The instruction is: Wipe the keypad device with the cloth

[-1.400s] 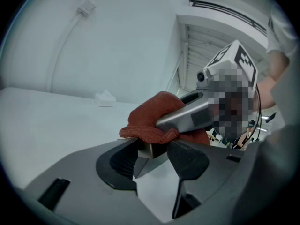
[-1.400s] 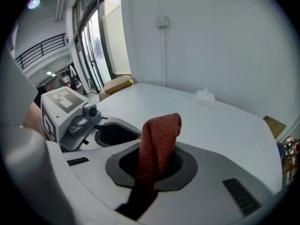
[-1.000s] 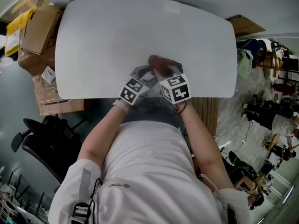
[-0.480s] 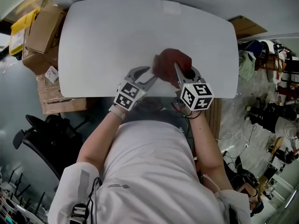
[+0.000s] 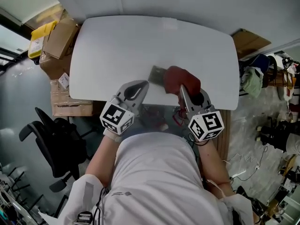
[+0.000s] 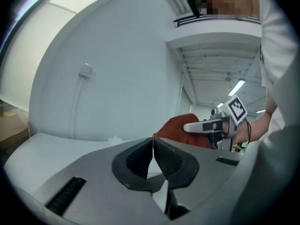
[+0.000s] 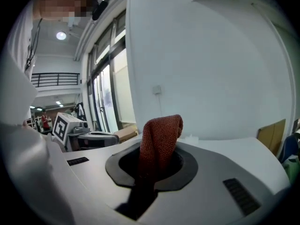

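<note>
A grey keypad device (image 5: 156, 73) lies on the white table (image 5: 112, 46), its right end hidden behind a red cloth (image 5: 183, 80). My right gripper (image 5: 182, 91) is shut on that cloth and holds it up off the table; in the right gripper view the cloth (image 7: 159, 142) stands up out of the closed jaws. My left gripper (image 5: 138, 86) hovers left of the device. Its jaws have just been closing and now meet with nothing between them (image 6: 153, 150). The device shows in neither gripper view.
Cardboard boxes (image 5: 58, 39) and a yellow item (image 5: 37, 37) are stacked off the table's left side. A black office chair (image 5: 56, 144) stands at the lower left. A flat cardboard piece (image 5: 248, 40) and floor clutter lie to the right.
Both grippers have risen and drawn back toward the table's near edge. The left jaws went from wide open to closed. The cloth lifted with the right gripper, uncovering the device.
</note>
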Demonstrator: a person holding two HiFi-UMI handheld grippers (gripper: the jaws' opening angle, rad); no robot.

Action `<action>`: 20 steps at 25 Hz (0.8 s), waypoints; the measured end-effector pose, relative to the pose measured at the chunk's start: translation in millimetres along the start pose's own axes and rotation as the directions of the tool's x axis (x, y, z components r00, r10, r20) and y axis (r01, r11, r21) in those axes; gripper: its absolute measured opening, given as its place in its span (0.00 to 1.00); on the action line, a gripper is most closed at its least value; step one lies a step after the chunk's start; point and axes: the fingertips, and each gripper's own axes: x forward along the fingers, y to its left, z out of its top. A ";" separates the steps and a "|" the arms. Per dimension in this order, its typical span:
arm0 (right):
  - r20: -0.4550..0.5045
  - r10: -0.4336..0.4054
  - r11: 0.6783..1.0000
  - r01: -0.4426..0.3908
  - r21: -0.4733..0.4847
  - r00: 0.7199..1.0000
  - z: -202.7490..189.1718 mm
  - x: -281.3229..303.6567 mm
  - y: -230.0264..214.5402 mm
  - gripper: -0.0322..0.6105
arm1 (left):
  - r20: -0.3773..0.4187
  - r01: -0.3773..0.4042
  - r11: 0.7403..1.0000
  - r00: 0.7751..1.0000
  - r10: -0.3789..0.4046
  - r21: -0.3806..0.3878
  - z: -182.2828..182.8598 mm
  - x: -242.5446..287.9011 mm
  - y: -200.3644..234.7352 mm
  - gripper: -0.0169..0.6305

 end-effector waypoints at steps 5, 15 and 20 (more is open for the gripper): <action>0.074 0.085 0.995 -0.080 -0.067 0.994 12.3 -52.0 5.9 0.14 | 0.082 -0.047 0.998 0.996 0.043 0.049 31.1 -10.9 -66.4 0.05; 0.141 0.248 0.968 -0.241 -0.063 0.958 5.3 -118.9 17.2 0.14 | 0.114 -0.175 0.982 0.979 0.167 0.067 30.8 -33.2 -156.1 0.05; 0.175 0.272 0.962 -0.264 -0.070 0.946 12.0 -131.7 25.3 0.14 | 0.133 -0.179 0.980 0.977 0.166 0.092 41.5 -45.2 -163.4 0.05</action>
